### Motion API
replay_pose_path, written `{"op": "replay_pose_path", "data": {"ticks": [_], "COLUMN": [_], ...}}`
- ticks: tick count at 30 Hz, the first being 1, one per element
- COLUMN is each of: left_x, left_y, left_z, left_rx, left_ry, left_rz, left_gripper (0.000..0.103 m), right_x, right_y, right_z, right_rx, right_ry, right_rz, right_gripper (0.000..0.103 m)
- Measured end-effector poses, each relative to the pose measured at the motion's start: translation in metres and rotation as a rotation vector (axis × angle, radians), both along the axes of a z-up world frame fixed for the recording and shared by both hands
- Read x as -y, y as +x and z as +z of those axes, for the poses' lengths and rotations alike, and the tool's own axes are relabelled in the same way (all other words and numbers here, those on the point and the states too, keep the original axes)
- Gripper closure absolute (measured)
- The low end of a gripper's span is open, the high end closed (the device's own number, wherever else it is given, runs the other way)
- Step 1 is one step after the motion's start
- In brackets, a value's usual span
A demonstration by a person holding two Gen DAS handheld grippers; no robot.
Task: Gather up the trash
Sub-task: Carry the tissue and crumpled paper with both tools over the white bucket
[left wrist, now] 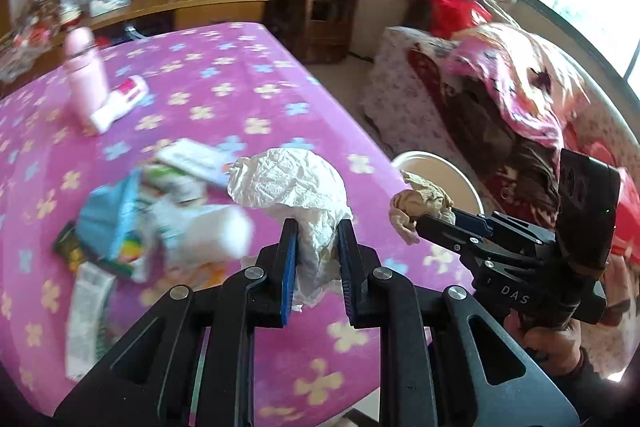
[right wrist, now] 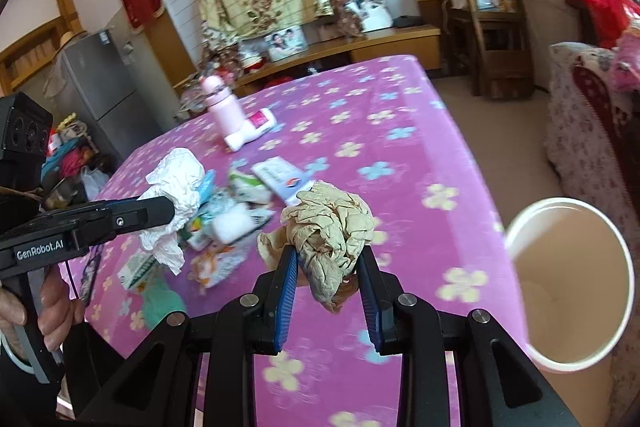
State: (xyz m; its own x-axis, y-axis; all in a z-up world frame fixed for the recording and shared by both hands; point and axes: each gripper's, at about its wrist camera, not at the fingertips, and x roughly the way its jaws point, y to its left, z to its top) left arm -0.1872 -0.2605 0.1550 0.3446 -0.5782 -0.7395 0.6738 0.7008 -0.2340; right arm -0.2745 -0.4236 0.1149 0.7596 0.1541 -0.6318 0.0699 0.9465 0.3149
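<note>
The crumpled white paper towel wad [left wrist: 296,195] is pinched between the blue pads of the left gripper [left wrist: 317,263], its bulk bulging above the fingertips and a tail hanging below them, held over the pink flower-print tablecloth [left wrist: 224,75]. The crumpled beige tissue wad [right wrist: 328,227] is clamped the same way in the right gripper [right wrist: 327,291], jaws narrow on it. Both grippers tilt downward toward the table, side by side; in the left wrist view the right gripper [left wrist: 420,223] sits at about 3 o'clock of the white wad, a hand [left wrist: 556,339] wrapped on its handle at lower right. In the right wrist view the left gripper [right wrist: 160,211] reaches in from 9 o'clock, a hand [right wrist: 56,311] gripping its handle below.

A round white bin with a beige inside [right wrist: 572,283] stands beside the table edge at 3 o'clock of the beige wad. A blurred heap of wrappers and packets [right wrist: 232,223] lies on the cloth between the two wads. Farther off, at 11 o'clock, stand a pink bottle [right wrist: 222,107] and, against its base, a fallen white and red tube [right wrist: 252,131].
</note>
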Motion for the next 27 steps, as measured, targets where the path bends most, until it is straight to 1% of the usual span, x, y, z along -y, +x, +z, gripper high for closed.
{"op": "replay_pose_path", "data": {"ticks": [5, 7, 13, 19, 27], "left_x": [0.058, 0.075, 0.134, 0.179, 0.223], "left_y": [-0.013, -0.018, -0.026, -0.033, -0.037], "left_z": [-0.004, -0.006, -0.022, -0.038, -0.058], "left_rx": [0.011, 0.010, 0.004, -0.013, -0.025], "left_ry": [0.005, 0.005, 0.003, 0.017, 0.031], "left_rz": [-0.073, -0.097, -0.160, -0.201, -0.240], "left_gripper": [0.086, 0.086, 0.086, 0.085, 0.085], "right_x": [0.042, 0.065, 0.118, 0.166, 0.201], "right_y": [-0.020, -0.030, -0.054, -0.070, -0.075], "right_z": [-0.001, -0.004, -0.015, -0.030, -0.055], "right_rx": [-0.017, -0.031, -0.076, -0.128, -0.184], "right_ry": [0.002, 0.009, 0.007, -0.014, -0.011], "right_rz": [-0.096, -0.145, -0.256, -0.359, -0.426], "right_gripper": [0.074, 0.074, 0.074, 0.074, 0.074]}}
